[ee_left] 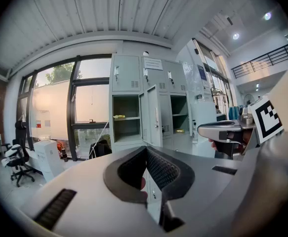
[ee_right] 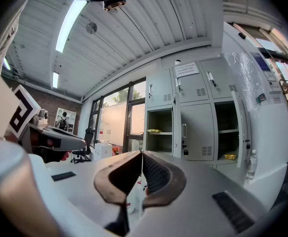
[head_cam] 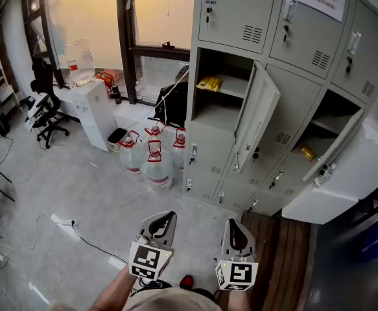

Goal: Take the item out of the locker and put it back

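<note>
A grey locker bank (head_cam: 240,18) stands ahead of me with two doors open. A yellow packet (head_cam: 209,83) lies on the shelf of the left open locker (head_cam: 220,89). A smaller yellow item (head_cam: 308,152) sits in the right open locker (head_cam: 328,128). Both show again in the gripper views: the yellow packet (ee_left: 119,116) (ee_right: 154,131) and the smaller yellow item (ee_left: 180,131) (ee_right: 229,156). My left gripper (head_cam: 168,216) (ee_left: 145,149) and right gripper (head_cam: 233,224) (ee_right: 141,153) hang low, well short of the lockers. Both are shut with nothing between their jaws.
Three water jugs (head_cam: 151,157) stand on the floor by the lockers' left corner, with a black bag (head_cam: 172,102) behind them. A white cabinet (head_cam: 94,112) and an office chair (head_cam: 46,115) are at the left. A power strip with cable (head_cam: 64,222) lies on the floor.
</note>
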The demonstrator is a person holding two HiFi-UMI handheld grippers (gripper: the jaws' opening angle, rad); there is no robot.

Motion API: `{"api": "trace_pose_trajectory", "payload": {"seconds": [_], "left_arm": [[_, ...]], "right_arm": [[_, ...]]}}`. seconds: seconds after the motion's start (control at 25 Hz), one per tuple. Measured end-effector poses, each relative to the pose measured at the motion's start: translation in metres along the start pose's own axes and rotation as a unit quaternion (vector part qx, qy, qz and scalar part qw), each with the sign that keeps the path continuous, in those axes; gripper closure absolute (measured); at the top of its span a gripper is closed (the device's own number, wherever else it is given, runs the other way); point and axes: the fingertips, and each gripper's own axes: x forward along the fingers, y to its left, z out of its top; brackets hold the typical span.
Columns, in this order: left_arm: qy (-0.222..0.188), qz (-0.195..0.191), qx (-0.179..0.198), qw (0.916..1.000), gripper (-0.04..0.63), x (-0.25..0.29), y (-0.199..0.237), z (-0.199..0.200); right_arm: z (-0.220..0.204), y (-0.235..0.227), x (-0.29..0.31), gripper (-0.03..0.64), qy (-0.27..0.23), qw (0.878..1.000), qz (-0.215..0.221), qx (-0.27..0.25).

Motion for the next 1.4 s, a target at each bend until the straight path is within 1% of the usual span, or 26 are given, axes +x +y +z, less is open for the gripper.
{"api": "trace_pose_trajectory", "payload": {"seconds": [0.16,0.36,0.56,0.76,1.04,1.2,1.4], "left_arm": [[0.001,0.003,0.002,1.0,0.574,0.0,-0.002,-0.001],[-0.002,0.01,0.0,0.9999,0.574,0.005,-0.006,0.001],[-0.002,0.019,-0.002,0.9998,0.574,0.013,-0.003,0.003],[0.003,0.024,-0.004,0.9997,0.574,0.032,0.007,0.002],[0.005,0.017,-0.004,0.9998,0.574,0.084,0.037,0.001],[0.002,0.002,-0.003,1.0,0.574,0.131,0.064,0.008],[0.001,-0.022,0.003,0.9998,0.574,0.195,0.101,0.028]], "right_arm": [[-0.001,-0.003,-0.002,0.594,-0.003,1.0,0.003,0.01],[-0.005,-0.01,0.001,0.594,-0.004,1.0,0.01,0.007],[-0.004,-0.017,0.013,0.594,-0.007,1.0,0.018,0.006],[-0.011,-0.023,0.035,0.594,-0.001,1.0,0.024,0.011],[-0.019,-0.032,0.088,0.594,0.005,1.0,0.019,0.011],[-0.022,-0.043,0.134,0.594,0.011,1.0,0.001,0.011],[-0.01,-0.054,0.202,0.594,0.01,1.0,-0.013,0.009]]}}
